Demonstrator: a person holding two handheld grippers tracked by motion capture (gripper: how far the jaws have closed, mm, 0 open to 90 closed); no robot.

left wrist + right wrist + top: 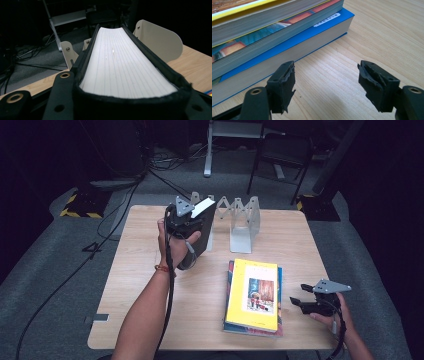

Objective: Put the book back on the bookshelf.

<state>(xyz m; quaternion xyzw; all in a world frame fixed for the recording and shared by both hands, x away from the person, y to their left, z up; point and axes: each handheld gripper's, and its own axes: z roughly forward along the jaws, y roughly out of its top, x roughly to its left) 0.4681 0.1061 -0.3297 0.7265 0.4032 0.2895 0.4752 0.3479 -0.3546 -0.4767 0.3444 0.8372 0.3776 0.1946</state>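
Observation:
My left gripper [192, 232] is shut on a thick black-covered book [205, 220], which it holds upright by the left end of the grey folding book rack [240, 220]. In the left gripper view the book's white page edge [120, 62] runs away between the jaws of the left gripper [128, 105], with the rack's plates [160, 40] close behind. A stack of books [252, 295] with a yellow one on top lies flat on the wooden table [150, 285]. My right gripper [299, 296] stands open just right of the stack. The right gripper [327, 85] has nothing between its jaws, and the stack's corner [262, 37] lies ahead to the left.
Behind the table stand a dark chair [282, 155] and a white desk leg [207, 150]. Cables [125, 200] trail over the grey carpet at the left, beside a yellow-and-black striped block [82, 205]. The table's right edge [320, 265] is close to my right hand.

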